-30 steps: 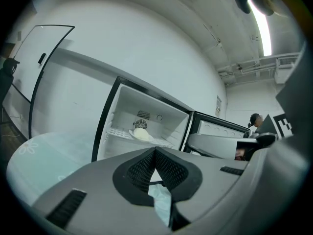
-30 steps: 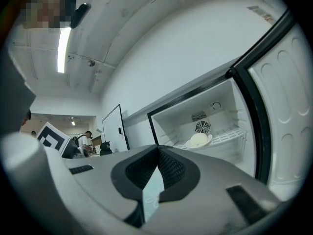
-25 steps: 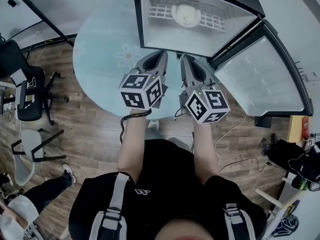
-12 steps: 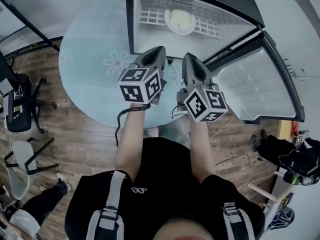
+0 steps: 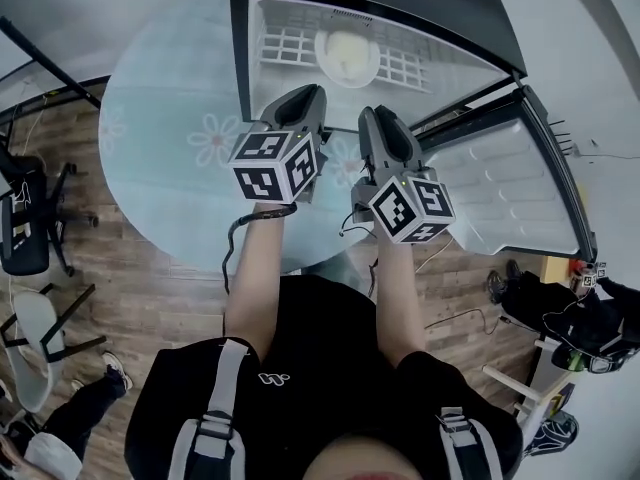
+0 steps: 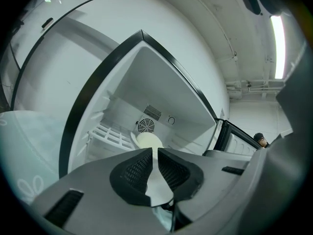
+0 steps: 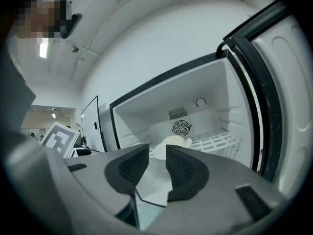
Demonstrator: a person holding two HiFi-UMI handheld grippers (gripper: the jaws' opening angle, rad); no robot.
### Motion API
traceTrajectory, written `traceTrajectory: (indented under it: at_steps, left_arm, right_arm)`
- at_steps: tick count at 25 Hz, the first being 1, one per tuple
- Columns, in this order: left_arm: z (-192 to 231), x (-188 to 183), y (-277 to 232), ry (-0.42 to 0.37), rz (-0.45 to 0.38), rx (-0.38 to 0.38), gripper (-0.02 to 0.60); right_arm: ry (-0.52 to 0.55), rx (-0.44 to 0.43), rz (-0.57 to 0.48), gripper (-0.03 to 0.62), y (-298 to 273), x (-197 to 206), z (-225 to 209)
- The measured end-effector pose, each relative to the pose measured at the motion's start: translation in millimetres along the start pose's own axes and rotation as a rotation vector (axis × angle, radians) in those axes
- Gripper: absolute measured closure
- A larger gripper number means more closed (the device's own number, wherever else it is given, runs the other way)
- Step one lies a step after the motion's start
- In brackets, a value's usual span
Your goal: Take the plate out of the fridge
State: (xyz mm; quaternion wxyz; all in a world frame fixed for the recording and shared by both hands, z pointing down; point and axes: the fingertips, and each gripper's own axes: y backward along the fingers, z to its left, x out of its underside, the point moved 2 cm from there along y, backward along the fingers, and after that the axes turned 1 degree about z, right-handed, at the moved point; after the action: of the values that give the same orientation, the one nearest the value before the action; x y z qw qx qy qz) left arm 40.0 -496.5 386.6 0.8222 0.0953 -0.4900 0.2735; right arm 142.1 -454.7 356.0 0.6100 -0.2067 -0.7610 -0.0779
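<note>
A pale round plate (image 5: 347, 53) lies on the white wire shelf (image 5: 285, 46) inside the open fridge (image 5: 243, 58). In the head view both grippers hover over the table just in front of the fridge opening and point at it. My left gripper (image 5: 308, 94) has a narrow gap between its jaws, which are opening with nothing in them. My right gripper (image 5: 368, 116) is opening wider and is also empty. The plate (image 6: 149, 141) shows straight ahead beyond the left gripper (image 6: 155, 153). It shows again as the plate (image 7: 172, 142) beyond the right gripper (image 7: 157, 153).
The fridge stands on a round glass table (image 5: 170, 168) with flower prints. Its door (image 5: 510, 183) is swung open to the right, close to my right gripper. Chairs (image 5: 25, 228) stand on the wood floor at the left. A person (image 6: 260, 139) stands behind the door.
Both grippers have come closer to the fridge opening, and the fridge and plate now sit nearer in the head view.
</note>
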Motion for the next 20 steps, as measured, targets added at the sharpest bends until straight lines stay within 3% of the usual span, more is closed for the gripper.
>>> traceTrajectory:
  at_steps: [8,20]
  left_arm:
    - [12.4,-7.0,-20.1,0.056,-0.016,0.012,0.408]
    - [24.8,0.2,-40.5,0.079,0.007,-0.041,0.413]
  right_arm:
    - [-0.031,0.020,0.022,0.456,-29.2,2.7,-25.5]
    - [-0.121,0.054,0.048,0.436,-60.4,15.7,-53.2]
